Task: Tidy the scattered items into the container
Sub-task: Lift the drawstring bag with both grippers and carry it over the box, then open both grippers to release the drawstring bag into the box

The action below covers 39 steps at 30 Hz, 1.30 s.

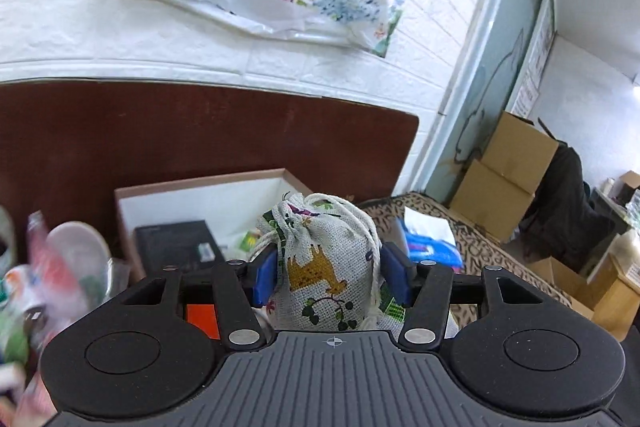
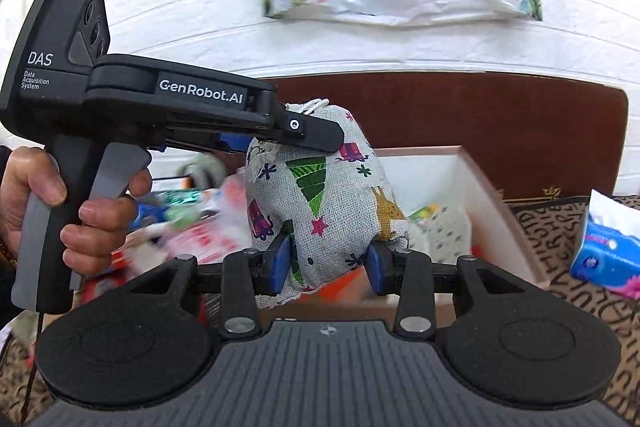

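A printed linen drawstring pouch (image 1: 326, 267) is held in the air by both grippers. My left gripper (image 1: 332, 273) is shut on its upper part near the tied neck. In the right wrist view the left gripper (image 2: 280, 137) comes in from the left onto the pouch (image 2: 320, 203), and my right gripper (image 2: 326, 263) is shut on its lower end. Behind the pouch stands the open white box (image 1: 200, 199) with a pink rim; it also shows in the right wrist view (image 2: 472, 171). A black box (image 1: 176, 247) and small packets lie inside it.
Blurred snack packets and a white dish (image 1: 80, 251) lie left of the box. A blue tissue pack (image 2: 604, 259) lies on the patterned cloth (image 2: 560, 227) at the right. A brown board (image 1: 200, 131) and a white brick wall stand behind. Cardboard boxes (image 1: 508, 179) are stacked far right.
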Tool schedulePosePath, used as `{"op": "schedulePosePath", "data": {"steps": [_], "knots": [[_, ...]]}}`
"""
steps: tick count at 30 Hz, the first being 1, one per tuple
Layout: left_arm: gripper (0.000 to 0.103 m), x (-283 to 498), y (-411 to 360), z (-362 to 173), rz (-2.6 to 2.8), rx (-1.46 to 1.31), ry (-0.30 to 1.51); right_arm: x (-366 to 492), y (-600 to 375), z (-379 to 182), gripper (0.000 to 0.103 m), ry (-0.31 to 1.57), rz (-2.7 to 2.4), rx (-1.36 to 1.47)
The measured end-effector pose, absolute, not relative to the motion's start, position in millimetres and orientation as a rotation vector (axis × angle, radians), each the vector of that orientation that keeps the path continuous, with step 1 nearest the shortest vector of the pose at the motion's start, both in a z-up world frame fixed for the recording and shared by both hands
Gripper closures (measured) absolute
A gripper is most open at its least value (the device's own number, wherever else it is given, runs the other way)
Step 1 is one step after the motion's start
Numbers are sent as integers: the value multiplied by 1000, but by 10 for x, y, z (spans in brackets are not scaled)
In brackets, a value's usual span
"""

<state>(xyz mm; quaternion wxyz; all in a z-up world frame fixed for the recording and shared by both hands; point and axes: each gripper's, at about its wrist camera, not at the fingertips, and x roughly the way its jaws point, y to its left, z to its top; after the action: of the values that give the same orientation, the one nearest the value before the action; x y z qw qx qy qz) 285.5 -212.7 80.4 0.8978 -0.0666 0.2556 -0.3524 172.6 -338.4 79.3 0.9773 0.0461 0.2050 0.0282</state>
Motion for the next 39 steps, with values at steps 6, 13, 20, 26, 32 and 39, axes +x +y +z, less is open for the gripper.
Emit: {"op": "schedulePosePath", "data": {"steps": [6, 13, 20, 26, 32, 39], "knots": [[39, 3470, -2463, 682, -730, -138, 566, 2257, -3644, 726, 60, 468, 10, 108], [39, 4114, -2672, 385, -710, -166, 659, 2774, -3944, 576, 60, 557, -6, 154], [21, 4583, -2789, 151, -623, -164, 705, 3220, -4077, 369, 58, 613, -29, 156], [0, 4558, -2625, 145, -524, -187, 697, 3273, -4007, 262, 27, 643, -44, 93], [0, 4085, -2466, 340, -531, -158, 595, 2946, -3907, 410, 10, 614, -33, 52], [0, 3079, -2318, 648, -428, -53, 449, 2366, -3734, 676, 1, 571, -34, 2]]}}
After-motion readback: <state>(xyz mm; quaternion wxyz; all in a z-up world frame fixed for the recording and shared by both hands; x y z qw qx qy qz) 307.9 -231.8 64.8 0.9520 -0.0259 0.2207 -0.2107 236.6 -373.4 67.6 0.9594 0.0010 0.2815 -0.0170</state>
